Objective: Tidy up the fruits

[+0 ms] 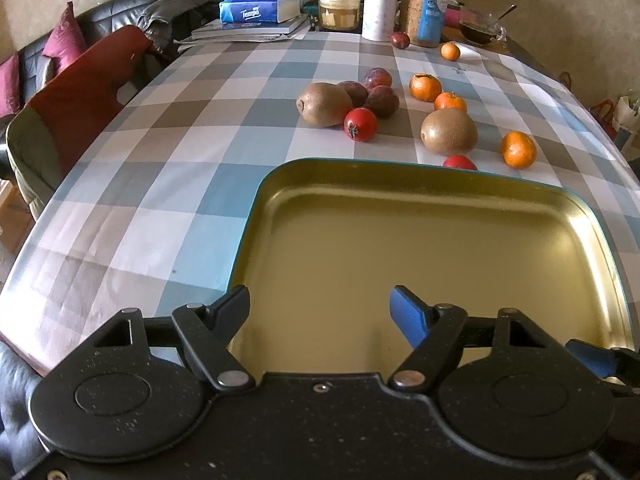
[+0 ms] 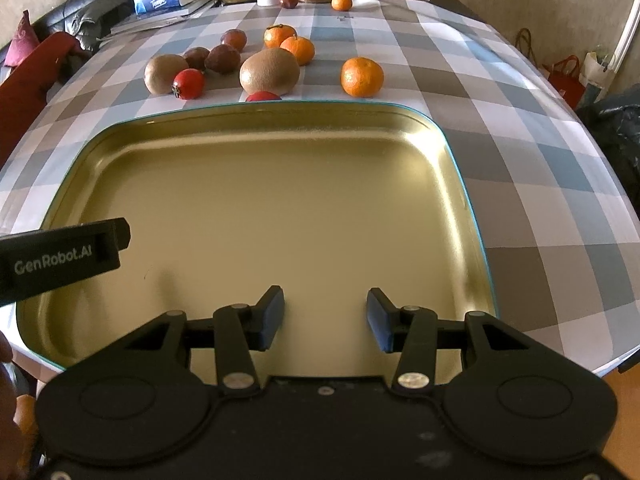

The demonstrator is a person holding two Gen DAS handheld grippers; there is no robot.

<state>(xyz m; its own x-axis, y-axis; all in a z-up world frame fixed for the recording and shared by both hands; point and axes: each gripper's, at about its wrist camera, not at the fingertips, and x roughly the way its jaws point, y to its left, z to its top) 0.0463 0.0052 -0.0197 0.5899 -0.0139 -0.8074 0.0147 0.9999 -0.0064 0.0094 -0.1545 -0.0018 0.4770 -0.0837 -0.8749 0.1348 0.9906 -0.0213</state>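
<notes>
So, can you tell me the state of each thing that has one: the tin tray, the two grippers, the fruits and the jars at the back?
Tin tray: empty, flat on the table.
Left gripper: open, nothing between its fingers, over the tray.
Right gripper: open, holds nothing, over the tray.
Fruits: all loose on the cloth, none in the tray.
Yellow-lidded jar: lid on.

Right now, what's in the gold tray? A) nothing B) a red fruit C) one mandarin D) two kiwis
A: the gold tray shows only bare metal, and every fruit, such as the nearest mandarin and kiwi, lies on the checked cloth beyond its far rim.
</notes>
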